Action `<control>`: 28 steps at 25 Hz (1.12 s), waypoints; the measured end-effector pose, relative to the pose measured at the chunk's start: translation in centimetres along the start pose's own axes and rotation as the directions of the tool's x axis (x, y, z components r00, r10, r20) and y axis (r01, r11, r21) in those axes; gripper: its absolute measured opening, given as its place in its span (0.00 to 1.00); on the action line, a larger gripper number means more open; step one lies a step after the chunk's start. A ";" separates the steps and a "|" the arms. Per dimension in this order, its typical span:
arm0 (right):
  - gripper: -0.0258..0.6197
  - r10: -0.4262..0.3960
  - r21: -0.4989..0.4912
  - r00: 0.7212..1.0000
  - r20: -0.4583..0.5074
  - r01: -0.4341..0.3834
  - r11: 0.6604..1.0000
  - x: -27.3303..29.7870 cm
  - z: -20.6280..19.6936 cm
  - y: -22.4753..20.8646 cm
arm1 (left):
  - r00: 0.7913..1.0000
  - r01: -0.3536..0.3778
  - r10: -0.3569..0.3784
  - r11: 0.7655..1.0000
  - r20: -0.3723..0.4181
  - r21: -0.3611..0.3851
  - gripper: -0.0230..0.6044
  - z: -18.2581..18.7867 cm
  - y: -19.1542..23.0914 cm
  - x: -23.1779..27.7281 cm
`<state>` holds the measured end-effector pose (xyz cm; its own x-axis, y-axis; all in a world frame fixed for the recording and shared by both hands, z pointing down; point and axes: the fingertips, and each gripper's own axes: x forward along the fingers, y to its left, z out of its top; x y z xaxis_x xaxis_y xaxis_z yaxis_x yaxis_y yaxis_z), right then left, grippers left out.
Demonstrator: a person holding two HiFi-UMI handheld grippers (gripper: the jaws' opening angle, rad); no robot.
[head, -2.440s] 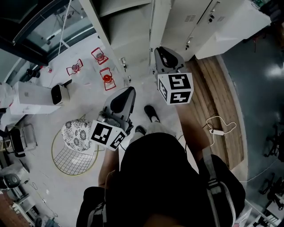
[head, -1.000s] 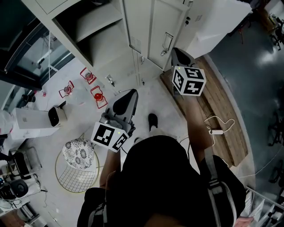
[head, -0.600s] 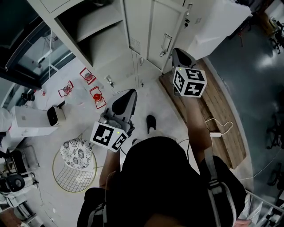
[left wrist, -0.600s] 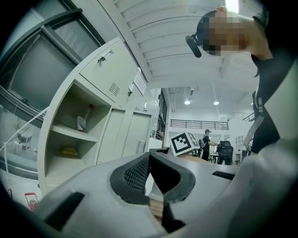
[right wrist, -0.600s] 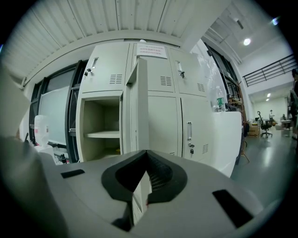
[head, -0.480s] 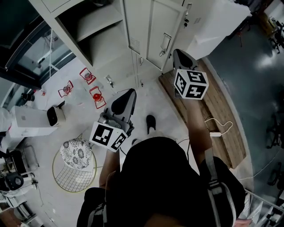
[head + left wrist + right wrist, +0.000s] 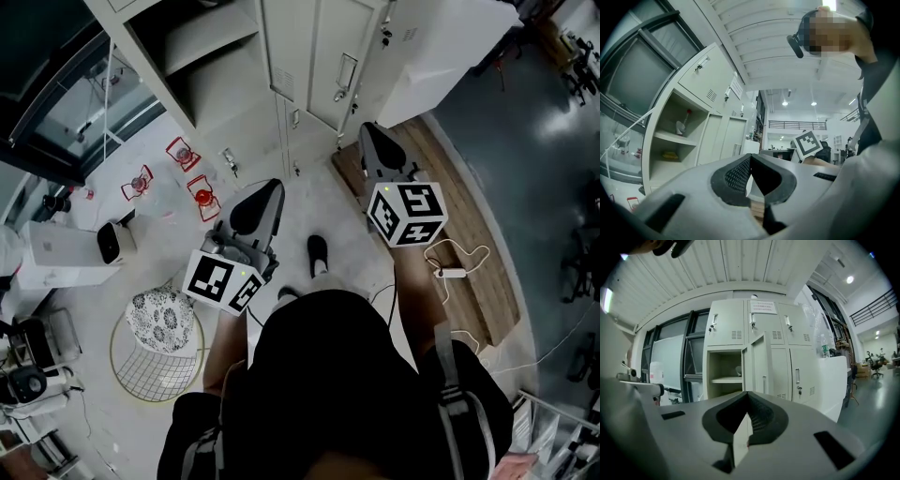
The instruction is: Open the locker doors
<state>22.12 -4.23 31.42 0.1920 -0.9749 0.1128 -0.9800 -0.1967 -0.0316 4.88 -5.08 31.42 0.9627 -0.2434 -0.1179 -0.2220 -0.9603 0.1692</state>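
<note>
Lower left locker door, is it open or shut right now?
Open. In the right gripper view the lower left locker door stands swung outward, and the shelf inside its compartment is in plain sight.

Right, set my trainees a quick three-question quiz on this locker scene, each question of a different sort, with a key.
1. True or false: the right gripper is clamped on a door handle.
2. Multiple choice: in the right gripper view, how many doors of the lockers stand open? A) none B) one C) three
3. Fill in: the open compartment is divided by a ____.
Key:
1. False. Its jaws are together, holding nothing, short of the lockers.
2. B. Only the open door, at the lower left, stands open.
3. shelf
</note>
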 end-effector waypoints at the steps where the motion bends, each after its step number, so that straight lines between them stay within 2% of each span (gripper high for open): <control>1: 0.05 0.009 0.005 1.000 -0.004 -0.009 1.000 -0.6 -0.1 0.6 | 1.000 0.000 0.000 1.000 0.000 0.001 0.06 0.1 -0.1 -0.3; 4: 0.05 0.038 0.016 0.999 -0.009 -0.038 0.999 -2.5 -0.7 2.6 | 1.000 0.000 0.000 1.000 0.000 0.000 0.06 0.5 -0.5 -1.2; 9: 0.05 0.127 0.035 0.990 0.064 -0.129 0.991 -5.2 -1.4 6.4 | 1.000 0.005 -0.005 1.000 0.001 0.000 0.06 0.7 -1.0 -2.3; 12: 0.05 0.144 0.041 0.987 0.069 -0.147 0.988 -6.0 -2.1 7.6 | 1.000 0.008 -0.008 1.000 0.003 0.002 0.06 0.8 -1.2 -2.7; 28: 0.04 0.174 0.011 0.982 0.069 -0.176 0.984 -6.0 -1.9 8.0 | 1.000 0.028 -0.028 1.000 -0.009 0.009 0.06 0.5 -1.5 -1.4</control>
<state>13.01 0.28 32.38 0.0213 -0.9991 0.0371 -0.9978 -0.0236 -0.0617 3.80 -3.39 30.85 0.9700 -0.2149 -0.1137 -0.1961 -0.9680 0.1568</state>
